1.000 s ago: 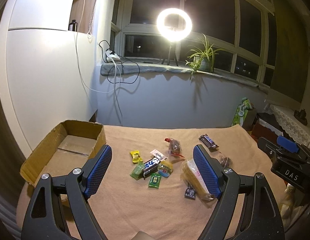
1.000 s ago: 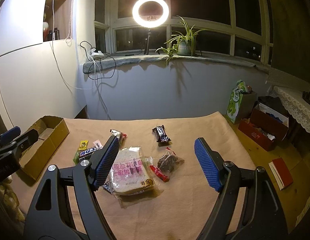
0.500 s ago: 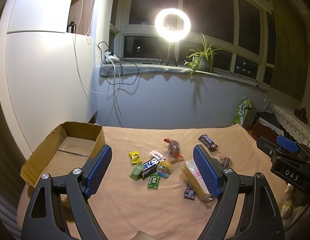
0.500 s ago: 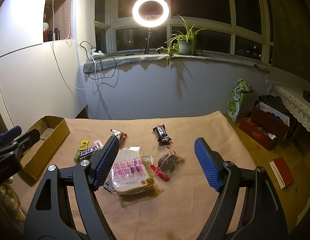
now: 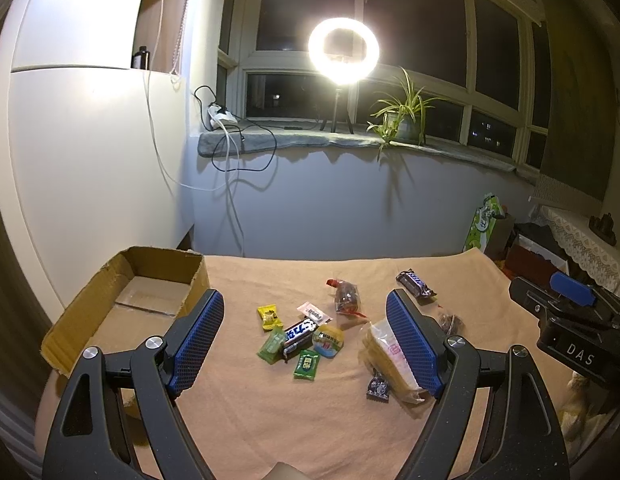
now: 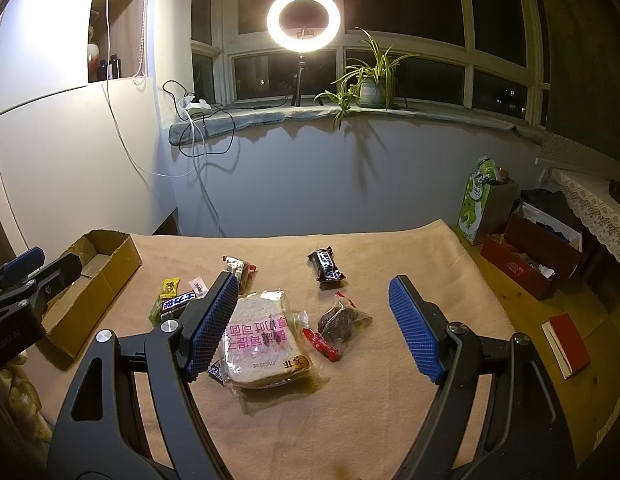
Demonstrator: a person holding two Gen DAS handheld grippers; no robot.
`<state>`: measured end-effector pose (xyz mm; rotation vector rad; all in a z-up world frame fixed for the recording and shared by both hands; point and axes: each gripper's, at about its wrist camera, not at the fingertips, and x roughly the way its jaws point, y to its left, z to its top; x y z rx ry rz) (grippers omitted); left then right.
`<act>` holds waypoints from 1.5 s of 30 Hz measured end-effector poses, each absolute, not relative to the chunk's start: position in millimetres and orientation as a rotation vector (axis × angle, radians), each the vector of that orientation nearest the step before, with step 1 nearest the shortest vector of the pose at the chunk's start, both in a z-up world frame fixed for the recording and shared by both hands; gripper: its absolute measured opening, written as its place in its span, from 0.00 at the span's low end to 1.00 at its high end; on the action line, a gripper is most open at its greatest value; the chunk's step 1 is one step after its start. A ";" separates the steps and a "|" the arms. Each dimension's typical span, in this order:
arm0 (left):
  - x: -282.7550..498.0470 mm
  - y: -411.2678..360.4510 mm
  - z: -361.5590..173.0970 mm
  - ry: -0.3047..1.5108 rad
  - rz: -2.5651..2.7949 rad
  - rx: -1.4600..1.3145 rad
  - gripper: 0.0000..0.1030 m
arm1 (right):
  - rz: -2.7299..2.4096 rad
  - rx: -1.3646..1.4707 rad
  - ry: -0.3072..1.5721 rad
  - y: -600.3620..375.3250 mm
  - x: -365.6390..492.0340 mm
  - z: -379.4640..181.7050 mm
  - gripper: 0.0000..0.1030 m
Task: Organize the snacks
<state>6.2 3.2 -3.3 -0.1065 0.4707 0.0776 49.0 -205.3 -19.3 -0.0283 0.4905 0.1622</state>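
Nothing has moved since a second ago: your left tongs (image 5: 305,344) and right tongs (image 6: 312,330) both hover released, grasping nothing. The cardboard box (image 5: 109,308) at the left edge of the surface (image 5: 310,420) sits empty. Every snack, including the bagged bread (image 6: 265,340) and candy cluster (image 5: 301,338), lies loose mid-surface. Sorting looks unstarted.

We count one open cardboard box (image 5: 121,300). One bagged bread slice (image 6: 261,338). Two dark chocolate bars: one far off (image 6: 326,266), one with white lettering (image 5: 298,333). Two clear bags of dark dried fruit (image 6: 342,322) (image 5: 347,299). One yellow candy (image 5: 269,317), two green (image 5: 305,364) (image 5: 271,345). One small dark sachet (image 5: 378,389).
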 end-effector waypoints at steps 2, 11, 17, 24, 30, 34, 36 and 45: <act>6.5 2.8 -3.1 0.472 0.077 -0.106 0.81 | 0.162 -0.028 0.492 -205.5 49.2 -19.2 0.78; 11.4 -1.0 -3.8 0.478 0.075 -0.101 0.81 | 0.164 -0.026 0.498 -204.3 49.2 -22.6 0.78; 16.5 -3.6 -6.9 0.487 0.073 -0.097 0.81 | 0.174 -0.025 0.518 -201.3 54.4 -33.1 0.78; 26.9 -6.6 -15.0 0.508 0.068 -0.093 0.81 | 0.190 -0.024 0.549 -204.1 68.8 -36.2 0.78; 39.8 -7.5 -28.8 0.552 0.062 -0.101 0.81 | 0.223 -0.024 0.592 -207.0 86.6 -42.9 0.78; 50.1 -8.3 -45.6 0.619 0.005 -0.140 0.81 | 0.306 -0.039 0.661 -208.9 104.4 -56.4 0.78; 53.8 -9.6 -53.6 0.654 -0.026 -0.167 0.80 | 0.353 -0.043 0.699 -209.4 112.9 -63.2 0.78; 71.4 -31.0 -88.5 0.802 -0.205 -0.301 0.62 | 0.636 0.040 0.941 -216.9 161.7 -100.7 0.73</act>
